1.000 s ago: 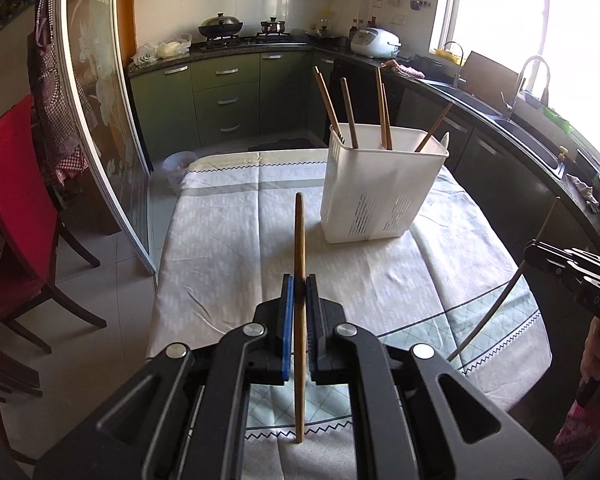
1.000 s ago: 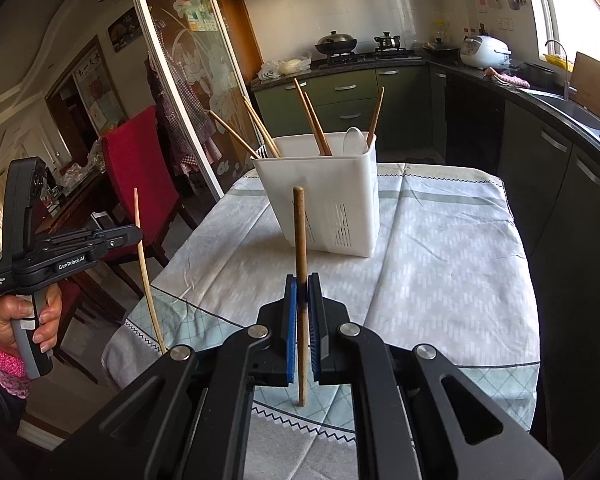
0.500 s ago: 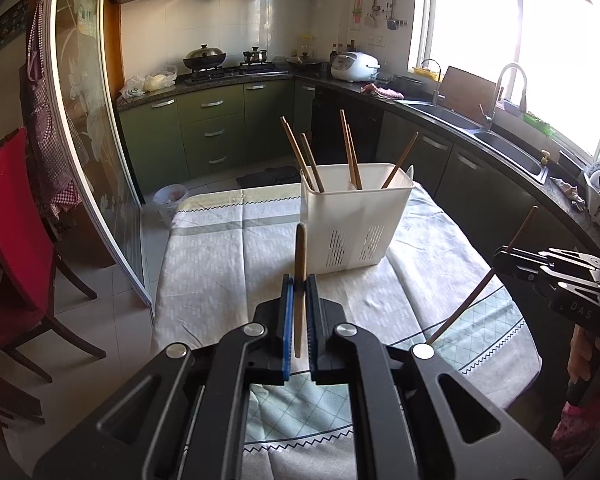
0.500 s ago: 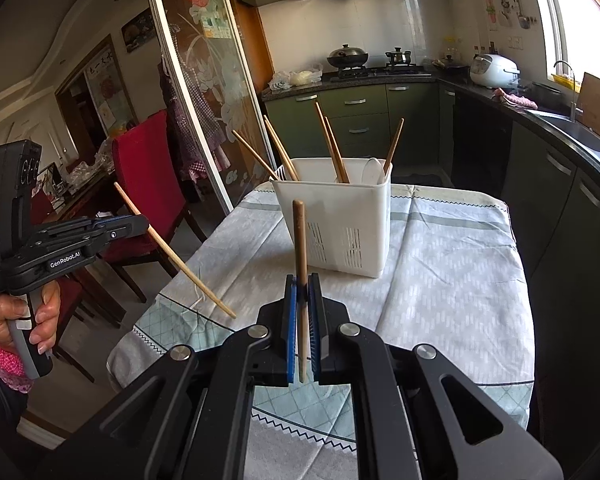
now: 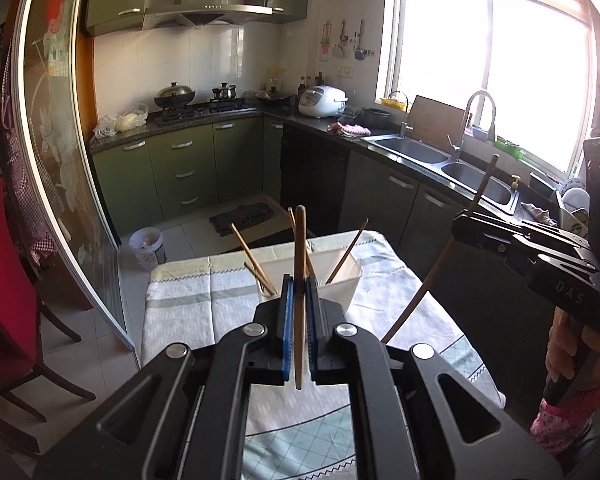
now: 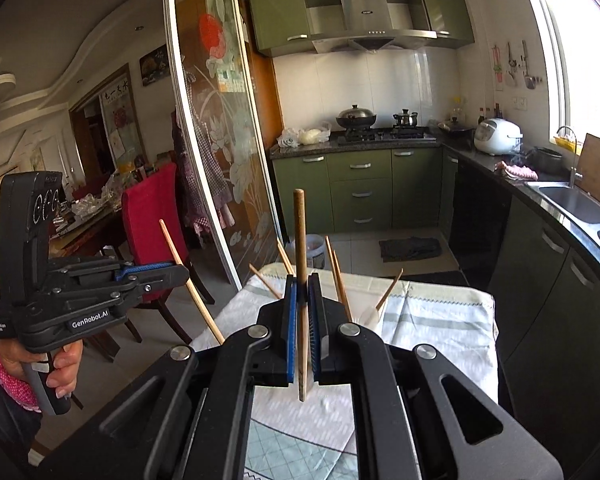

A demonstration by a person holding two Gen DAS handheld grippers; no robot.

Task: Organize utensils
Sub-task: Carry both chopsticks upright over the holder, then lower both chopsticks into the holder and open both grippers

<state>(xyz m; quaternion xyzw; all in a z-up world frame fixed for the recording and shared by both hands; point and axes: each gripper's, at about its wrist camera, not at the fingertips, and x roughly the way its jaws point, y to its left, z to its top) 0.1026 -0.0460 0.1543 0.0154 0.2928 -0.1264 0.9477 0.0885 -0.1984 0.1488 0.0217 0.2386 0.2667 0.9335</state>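
Observation:
My left gripper [image 5: 298, 292] is shut on a wooden chopstick [image 5: 299, 248] that stands upright between its blue pads. My right gripper [image 6: 302, 292] is shut on another wooden chopstick [image 6: 299, 236], also upright. Both are held high over the near end of the table. A white utensil holder [image 5: 340, 280] with several chopsticks stands on the table beyond the grippers, partly hidden behind the jaws. The right gripper with its tilted chopstick [image 5: 440, 268] shows at right in the left wrist view. The left gripper with its chopstick [image 6: 190, 284] shows at left in the right wrist view.
The table has a pale patterned cloth [image 5: 188, 308]. A red chair [image 5: 4, 280] and a sliding glass door [image 5: 64, 160] are to the left. Dark counters with a sink [image 5: 460, 168] run along the right. A white bucket [image 5: 148, 248] sits on the floor beyond.
Both grippers have risen and pulled back, each keeping its chopstick. The holder now looks smaller and lower. The other gripper's chopstick appears more tilted.

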